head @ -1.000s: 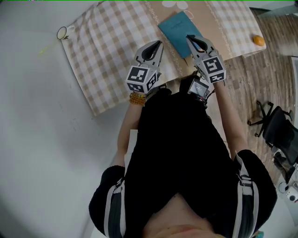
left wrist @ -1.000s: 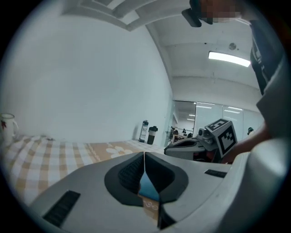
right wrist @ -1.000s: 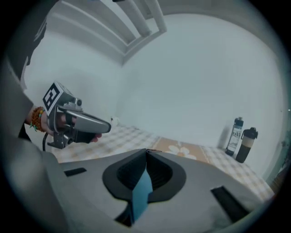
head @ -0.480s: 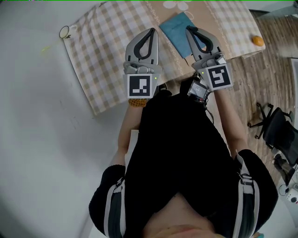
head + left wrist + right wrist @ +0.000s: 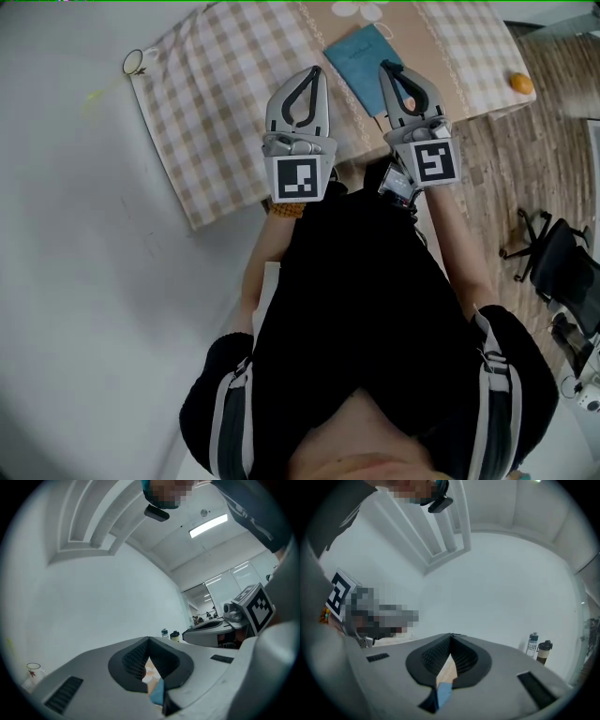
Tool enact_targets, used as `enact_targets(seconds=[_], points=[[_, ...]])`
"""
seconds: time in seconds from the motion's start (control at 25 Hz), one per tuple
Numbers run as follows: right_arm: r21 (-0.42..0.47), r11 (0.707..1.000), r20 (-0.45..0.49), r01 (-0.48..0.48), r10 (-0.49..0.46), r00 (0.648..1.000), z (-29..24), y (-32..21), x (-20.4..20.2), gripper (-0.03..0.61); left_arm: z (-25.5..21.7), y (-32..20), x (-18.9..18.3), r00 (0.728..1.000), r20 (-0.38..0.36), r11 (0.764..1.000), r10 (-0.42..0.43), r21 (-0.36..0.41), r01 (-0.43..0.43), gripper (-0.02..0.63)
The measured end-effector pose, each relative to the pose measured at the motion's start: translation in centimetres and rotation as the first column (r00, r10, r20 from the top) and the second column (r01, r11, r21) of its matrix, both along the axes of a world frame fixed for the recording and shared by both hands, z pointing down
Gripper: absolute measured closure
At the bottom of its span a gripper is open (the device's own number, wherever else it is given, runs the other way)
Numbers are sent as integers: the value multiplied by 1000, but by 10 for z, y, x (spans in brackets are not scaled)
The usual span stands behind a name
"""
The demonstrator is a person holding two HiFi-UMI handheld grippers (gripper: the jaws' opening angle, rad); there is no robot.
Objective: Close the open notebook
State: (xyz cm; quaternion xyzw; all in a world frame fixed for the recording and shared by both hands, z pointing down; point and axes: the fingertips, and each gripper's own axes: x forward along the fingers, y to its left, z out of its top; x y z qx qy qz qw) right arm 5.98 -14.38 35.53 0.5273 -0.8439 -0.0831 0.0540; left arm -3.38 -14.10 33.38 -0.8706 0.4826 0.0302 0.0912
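A teal notebook (image 5: 361, 54) lies shut on the checked tablecloth (image 5: 225, 84), at the table's middle. Both grippers hang in the air above the table's near edge, pointing roughly level. My left gripper (image 5: 315, 71) is shut with nothing in it, to the left of the notebook. My right gripper (image 5: 383, 67) is shut and empty too, over the notebook's near right edge in the head view. In the left gripper view the left gripper (image 5: 149, 639) shows closed jaws, with a sliver of the notebook (image 5: 158, 691) below. Closed jaws show likewise on the right gripper (image 5: 451, 634), above a strip of the notebook (image 5: 443, 693).
A small cup (image 5: 134, 63) stands off the cloth's far left corner and an orange (image 5: 521, 82) near the table's right edge. An office chair (image 5: 553, 258) is on the wooden floor at right. Two bottles (image 5: 538, 648) stand against the white wall.
Both grippers have risen from the table toward the camera. The left one has rolled so that its marker faces up. The notebook has not moved.
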Motion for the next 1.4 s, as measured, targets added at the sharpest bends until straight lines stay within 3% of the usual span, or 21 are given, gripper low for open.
enact_targets(seconds=[0.52, 0.68, 0.8, 1.4], points=[[-78, 997, -7, -10, 10, 1000, 42, 7, 5, 578, 57, -5, 9, 1000, 21, 991, 12, -134, -9, 609], [-145, 989, -27, -20, 16, 999, 51, 4, 17, 578, 67, -10, 20, 999, 28, 985, 27, -172, -22, 609], [-167, 986, -22, -21, 17, 1000, 70, 12, 7, 578, 78, -4, 10, 1000, 7, 983, 28, -180, -27, 609], [-240, 970, -19, -34, 31, 999, 98, 11, 18, 578, 96, -3, 12, 998, 36, 978, 47, -206, -39, 609]])
